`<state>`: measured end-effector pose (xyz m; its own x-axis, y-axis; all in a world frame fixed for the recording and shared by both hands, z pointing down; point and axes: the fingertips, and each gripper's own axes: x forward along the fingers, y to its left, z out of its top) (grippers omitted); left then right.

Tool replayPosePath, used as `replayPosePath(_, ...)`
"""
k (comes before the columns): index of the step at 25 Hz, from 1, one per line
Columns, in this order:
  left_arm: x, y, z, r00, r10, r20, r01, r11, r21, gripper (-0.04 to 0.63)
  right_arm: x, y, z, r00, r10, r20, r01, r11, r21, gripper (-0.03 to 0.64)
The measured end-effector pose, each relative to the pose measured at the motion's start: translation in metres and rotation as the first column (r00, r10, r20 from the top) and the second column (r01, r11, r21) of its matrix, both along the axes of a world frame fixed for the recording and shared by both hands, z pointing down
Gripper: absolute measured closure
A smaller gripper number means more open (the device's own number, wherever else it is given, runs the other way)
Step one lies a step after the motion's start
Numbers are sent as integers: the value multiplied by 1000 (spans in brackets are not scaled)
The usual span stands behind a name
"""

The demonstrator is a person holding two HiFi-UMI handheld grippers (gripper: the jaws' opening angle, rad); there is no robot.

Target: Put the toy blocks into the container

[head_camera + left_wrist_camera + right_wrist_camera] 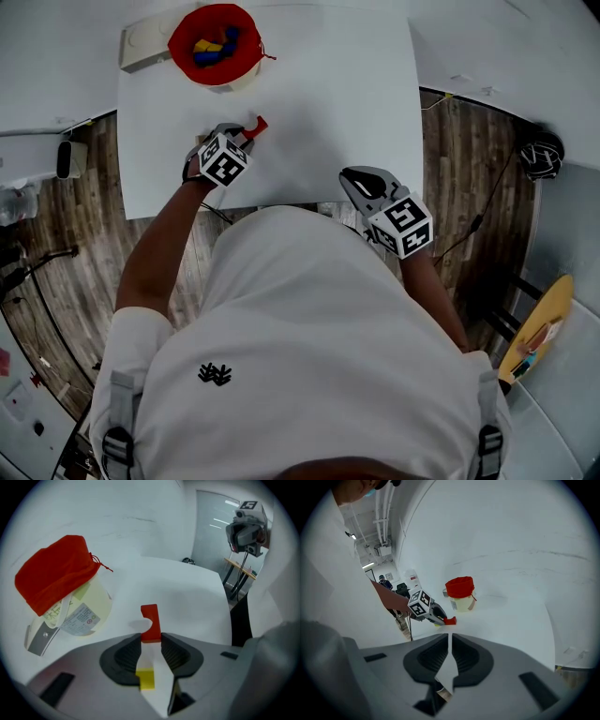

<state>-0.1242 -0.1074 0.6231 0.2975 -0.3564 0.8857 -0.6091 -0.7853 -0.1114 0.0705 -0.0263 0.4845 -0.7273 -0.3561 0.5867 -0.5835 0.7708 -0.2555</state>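
A red block (150,621) with a half-round notch stands upright between the pads of my left gripper (151,637), which is shut on it just above the white table (328,103). In the head view the red block (259,124) sticks out of the left gripper (249,133). A yellow block (146,678) shows lower in the same gap; I cannot tell whether it is held or lying on the table. The red cloth-lined container (214,42) at the far left corner holds blue and yellow blocks. My right gripper (354,180) hangs over the table's near edge, shut and empty.
A beige box (141,49) sits beside the container. Wooden floor with cables (478,216) surrounds the table. A camera on a stand (246,527) rises beyond the table's right side. The container (459,590) and the left gripper (440,619) show far off in the right gripper view.
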Motion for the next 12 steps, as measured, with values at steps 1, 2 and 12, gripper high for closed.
replayPosePath(1, 0, 1, -6, 1000, 0, -20, 0, 1000, 1, 459, -3, 0, -1, 1000, 2, 4, -2, 1000, 2, 591)
replayPosePath(2, 1, 1, -12, 999, 4, -38, -4, 1000, 5, 459, -5, -1, -2, 1000, 3, 5, -3, 1000, 5, 591)
replayPosePath(12, -8, -5, -109, 983, 105, -152, -95, 993, 71, 459, -25, -3, -5, 1000, 29, -10, -28, 1000, 9, 591)
